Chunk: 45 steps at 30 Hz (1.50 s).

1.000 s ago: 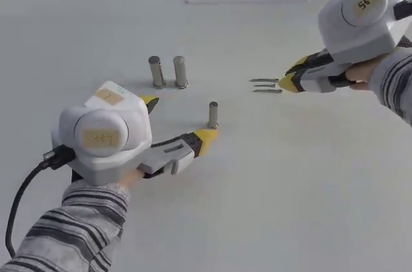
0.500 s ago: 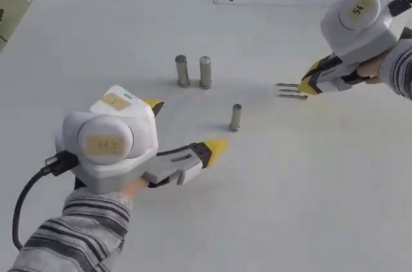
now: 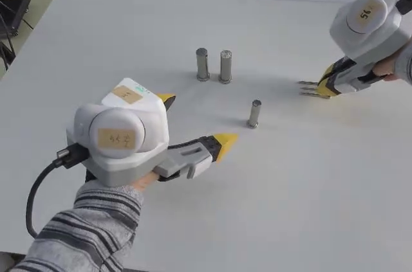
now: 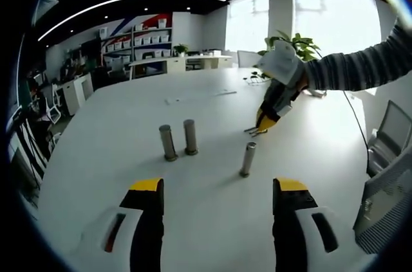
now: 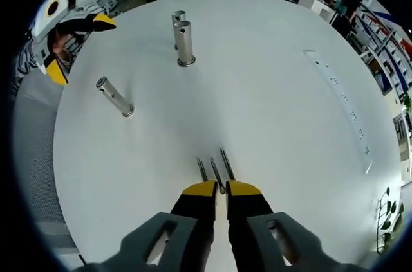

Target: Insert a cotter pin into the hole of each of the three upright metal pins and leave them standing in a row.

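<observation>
R gripper (image 5: 220,187) jaws near-shut at ends of flat cotter pins (image 5: 215,169) lying along them; L gripper (image 4: 219,185), jaws wide, faces lone upright pin (image 4: 247,158).

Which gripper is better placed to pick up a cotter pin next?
The right gripper: its tips reach the cotter pins. The left gripper hovers open by the lone metal pin.

Bright, even light covers the white counter (image 3: 309,208), and the upright pins (image 3: 225,66) cast faint, soft shadows. Windows (image 4: 322,21) glare white at the upper right of the left gripper view; both gripper views bend toward their edges.
</observation>
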Tool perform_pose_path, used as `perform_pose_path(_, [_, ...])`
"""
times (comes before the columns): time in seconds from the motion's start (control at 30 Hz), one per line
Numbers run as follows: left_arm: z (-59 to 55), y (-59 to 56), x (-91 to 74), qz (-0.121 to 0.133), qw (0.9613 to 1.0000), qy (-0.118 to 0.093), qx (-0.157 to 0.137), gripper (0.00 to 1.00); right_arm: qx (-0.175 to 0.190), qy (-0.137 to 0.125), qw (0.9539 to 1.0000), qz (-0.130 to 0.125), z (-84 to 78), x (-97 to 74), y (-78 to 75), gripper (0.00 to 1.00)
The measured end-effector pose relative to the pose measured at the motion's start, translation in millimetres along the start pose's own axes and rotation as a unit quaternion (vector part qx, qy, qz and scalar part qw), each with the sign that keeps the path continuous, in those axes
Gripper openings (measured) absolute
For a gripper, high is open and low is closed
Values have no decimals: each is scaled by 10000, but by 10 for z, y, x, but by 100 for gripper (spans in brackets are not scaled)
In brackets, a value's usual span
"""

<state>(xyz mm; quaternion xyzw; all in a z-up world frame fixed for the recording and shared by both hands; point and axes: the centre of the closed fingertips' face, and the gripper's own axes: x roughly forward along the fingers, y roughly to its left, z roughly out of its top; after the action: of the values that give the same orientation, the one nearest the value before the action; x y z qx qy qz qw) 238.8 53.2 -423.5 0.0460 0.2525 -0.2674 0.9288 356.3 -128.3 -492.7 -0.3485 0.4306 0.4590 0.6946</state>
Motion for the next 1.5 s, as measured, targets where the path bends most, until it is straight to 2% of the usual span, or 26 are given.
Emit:
perform_pose_path(0.27, [6,-4,-5,0,10000,5,18,66,-54,130,9997,195,-9,-4,25,0])
perform_pose_path(0.43, [12,-9,-1,-5,10000,10,20,65,-198,222,9994,196,-7,-20,60,0])
perform_pose_path(0.53, [13,-31,9,-33,10000,17,19,65,-422,322,9984,206,-5,-27,96,0])
perform_pose_path(0.73, [-3,-87,26,-109,9999,88,11,63,-456,375,9980,206,-25,-28,91,0])
perform_pose_path(0.83, [-7,-96,26,-128,9999,110,18,62,-609,375,9973,169,-23,-38,121,0])
perform_pose_path(1.1, [-10,-89,32,-143,9998,160,-38,56,-968,271,9948,131,-14,-54,158,0])
perform_pose_path(1.23, [51,-110,33,-221,9997,78,-111,55,-788,119,9966,187,26,-88,177,0])
perform_pose_path(1.27, [69,-117,33,-247,9996,41,-131,55,-840,3,9964,143,59,-96,165,0])
perform_pose_path(1.33, [85,-122,35,-280,9995,34,-123,54,-877,-28,9961,123,69,-126,170,0])
perform_pose_path(1.4, [92,-124,41,-291,9995,77,-64,53,-964,-174,9952,-79,144,-185,145,0])
perform_pose_path(1.43, [98,-125,43,-290,9995,85,-50,52,-1007,-198,9947,-89,164,-211,160,0])
perform_pose_path(1.5, [124,-141,56,-312,9995,82,-32,51,-1369,-371,9896,-249,271,-299,176,0])
